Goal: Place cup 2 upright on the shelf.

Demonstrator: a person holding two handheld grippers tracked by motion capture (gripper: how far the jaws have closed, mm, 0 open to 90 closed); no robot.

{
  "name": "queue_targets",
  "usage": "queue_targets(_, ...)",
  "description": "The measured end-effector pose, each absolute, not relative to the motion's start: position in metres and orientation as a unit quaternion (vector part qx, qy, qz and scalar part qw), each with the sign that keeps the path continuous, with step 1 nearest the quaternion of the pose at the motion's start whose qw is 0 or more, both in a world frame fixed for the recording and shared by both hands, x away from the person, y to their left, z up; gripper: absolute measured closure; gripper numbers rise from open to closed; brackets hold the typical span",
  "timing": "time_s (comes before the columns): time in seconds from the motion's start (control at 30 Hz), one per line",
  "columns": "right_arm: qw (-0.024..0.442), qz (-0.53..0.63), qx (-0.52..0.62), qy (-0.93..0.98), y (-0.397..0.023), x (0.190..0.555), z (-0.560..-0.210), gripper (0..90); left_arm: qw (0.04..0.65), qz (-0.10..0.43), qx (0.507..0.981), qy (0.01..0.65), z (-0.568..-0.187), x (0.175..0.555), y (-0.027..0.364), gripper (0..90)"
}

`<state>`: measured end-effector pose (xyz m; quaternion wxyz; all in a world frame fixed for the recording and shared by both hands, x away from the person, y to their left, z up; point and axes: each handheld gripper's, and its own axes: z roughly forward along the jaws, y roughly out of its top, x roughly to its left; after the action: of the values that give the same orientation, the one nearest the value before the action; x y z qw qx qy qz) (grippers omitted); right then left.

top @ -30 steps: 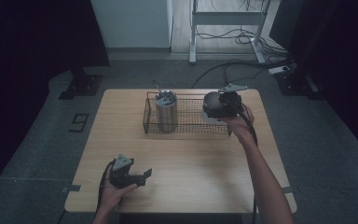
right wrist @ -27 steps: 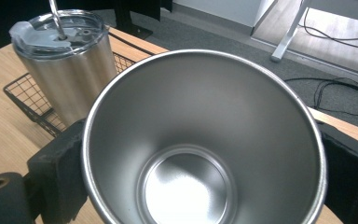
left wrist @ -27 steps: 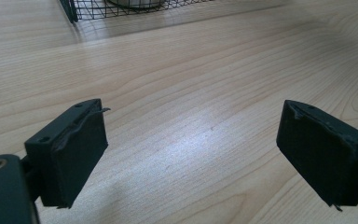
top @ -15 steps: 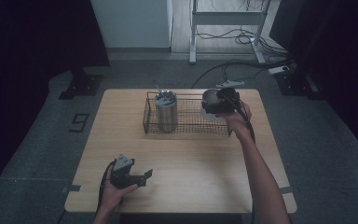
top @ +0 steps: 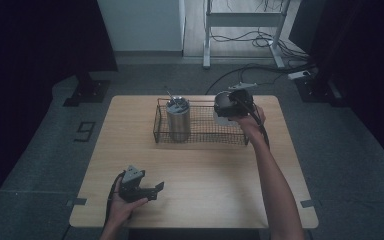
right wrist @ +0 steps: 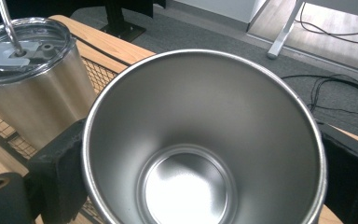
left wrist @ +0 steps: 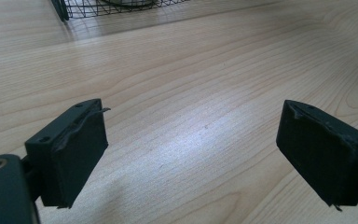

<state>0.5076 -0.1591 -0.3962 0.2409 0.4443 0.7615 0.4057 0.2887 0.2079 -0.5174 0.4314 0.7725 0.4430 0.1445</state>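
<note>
Steel cup (right wrist: pixel 205 140), open-topped and empty, sat clamped between the jaws of the right gripper (top: pixel 228 106); in the right gripper view one black pad pressed its wall on the left side and the other on the right, with the polished interior and round bottom facing the camera. From the high view the cup (top: pixel 223 107) was held above the right end of the wire basket (top: pixel 205 131), tilted so that its mouth turned back toward the person; whether it touched the basket rim could not be determined. The basket stood at the far middle of the wooden table (top: pixel 200 170); its left portion contained a lidded steel tumbler (top: pixel 178 120), upright, with a straw (top: pixel 170 96) rising from the clear lid. In the right gripper view that tumbler (right wrist: pixel 32 79) appeared just beside the held cup, apart from it.

The left gripper (top: pixel 147 189) rested low at the near left part of the table in the person's left hand (top: pixel 122 207); its jaws stood partly apart with nothing between them (bare wood grain showed between the two pads in the left gripper view). The basket corner (left wrist: pixel 98 7) lay well ahead of that gripper (left wrist: pixel 193 154).
</note>
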Motion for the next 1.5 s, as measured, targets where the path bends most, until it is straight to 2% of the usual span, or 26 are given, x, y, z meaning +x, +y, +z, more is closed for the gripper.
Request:
queue_targets(0.53, 0.228, 0.389, 0.465, 0.762, -0.158, 0.529, -0.42, 6.1, 0.43, 0.143, 0.773, 0.443, -0.519, 0.289, 0.207, 8.7)
queue_targets(1.5, 0.217, 0.343, 0.496, 0.767, -0.159, 0.54, -0.458, 6.1, 0.426, 0.14, 0.776, 0.444, -0.522, 0.29, 0.208, 8.7)
